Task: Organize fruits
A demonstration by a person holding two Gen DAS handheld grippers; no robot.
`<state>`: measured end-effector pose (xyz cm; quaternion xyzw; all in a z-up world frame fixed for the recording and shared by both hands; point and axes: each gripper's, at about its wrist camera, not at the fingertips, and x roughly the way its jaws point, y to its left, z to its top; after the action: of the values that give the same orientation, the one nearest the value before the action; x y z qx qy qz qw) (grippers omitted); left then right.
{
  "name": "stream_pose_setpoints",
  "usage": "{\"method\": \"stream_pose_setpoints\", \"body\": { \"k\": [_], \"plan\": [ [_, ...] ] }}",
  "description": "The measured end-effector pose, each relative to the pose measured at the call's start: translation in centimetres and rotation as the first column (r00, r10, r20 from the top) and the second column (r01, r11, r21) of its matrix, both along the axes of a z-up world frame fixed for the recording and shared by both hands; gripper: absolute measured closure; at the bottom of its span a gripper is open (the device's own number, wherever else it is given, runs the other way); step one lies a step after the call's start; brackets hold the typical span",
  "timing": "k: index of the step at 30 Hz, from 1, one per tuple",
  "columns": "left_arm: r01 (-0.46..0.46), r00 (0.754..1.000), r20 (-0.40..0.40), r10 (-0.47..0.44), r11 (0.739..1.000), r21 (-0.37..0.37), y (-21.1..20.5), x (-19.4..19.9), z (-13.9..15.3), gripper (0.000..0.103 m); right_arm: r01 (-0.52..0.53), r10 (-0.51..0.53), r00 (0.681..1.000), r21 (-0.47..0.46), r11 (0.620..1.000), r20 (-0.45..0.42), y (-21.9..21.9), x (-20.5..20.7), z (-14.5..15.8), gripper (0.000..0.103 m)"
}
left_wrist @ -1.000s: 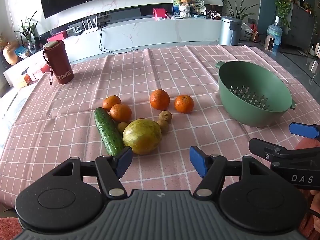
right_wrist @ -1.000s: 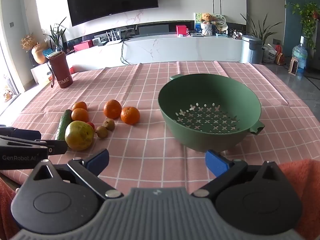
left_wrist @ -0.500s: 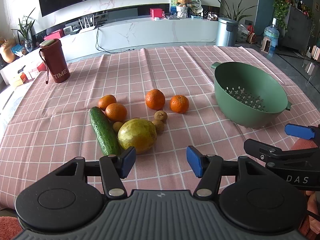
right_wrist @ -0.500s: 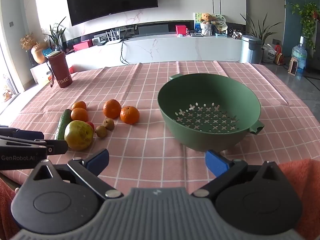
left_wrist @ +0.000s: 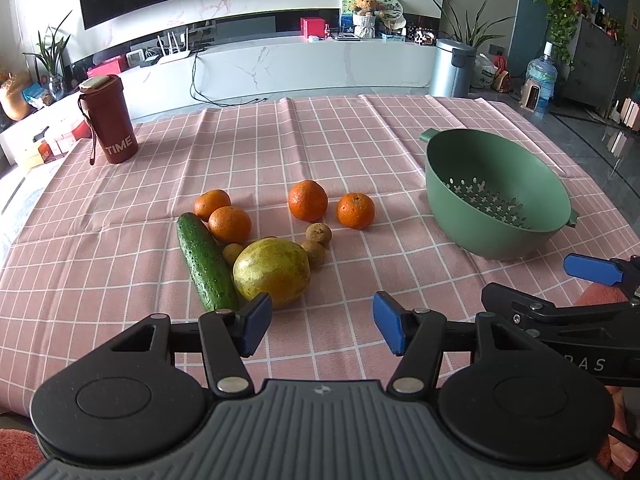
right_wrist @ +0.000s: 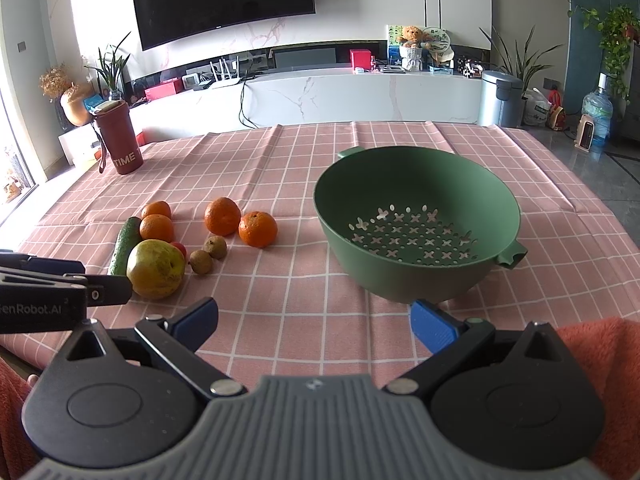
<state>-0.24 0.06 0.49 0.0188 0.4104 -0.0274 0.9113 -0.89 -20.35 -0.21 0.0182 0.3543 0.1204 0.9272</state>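
On the pink checked cloth lie a large yellow-green fruit (left_wrist: 272, 272), a cucumber (left_wrist: 206, 264), several oranges (left_wrist: 308, 200) and three small brown fruits (left_wrist: 319, 234). A tiny red fruit (right_wrist: 179, 247) peeks out behind the large one. To their right stands an empty green colander (left_wrist: 496, 196). My left gripper (left_wrist: 322, 324) hovers open just in front of the large fruit, with nothing between its blue pads. My right gripper (right_wrist: 316, 326) is wide open and empty, just short of the colander (right_wrist: 400, 184).
A dark red tumbler (left_wrist: 110, 120) marked TIME stands at the cloth's far left corner. Bare cloth lies between the fruit and the colander. The table's right edge drops off past the colander. Behind the table runs a white cabinet (left_wrist: 312, 64).
The left gripper's jaws have narrowed a little. Both hands and all the fruit have stayed where they were.
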Motion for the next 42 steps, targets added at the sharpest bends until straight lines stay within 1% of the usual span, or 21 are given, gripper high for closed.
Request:
{"method": "stream_pose_setpoints", "body": {
  "k": [42],
  "plan": [
    [-0.008, 1.000, -0.008, 0.008, 1.000, -0.019, 0.16, -0.16, -0.08, 0.034, 0.004, -0.004, 1.000, -0.031, 1.000, -0.005, 0.25, -0.08, 0.16, 0.005]
  ]
}}
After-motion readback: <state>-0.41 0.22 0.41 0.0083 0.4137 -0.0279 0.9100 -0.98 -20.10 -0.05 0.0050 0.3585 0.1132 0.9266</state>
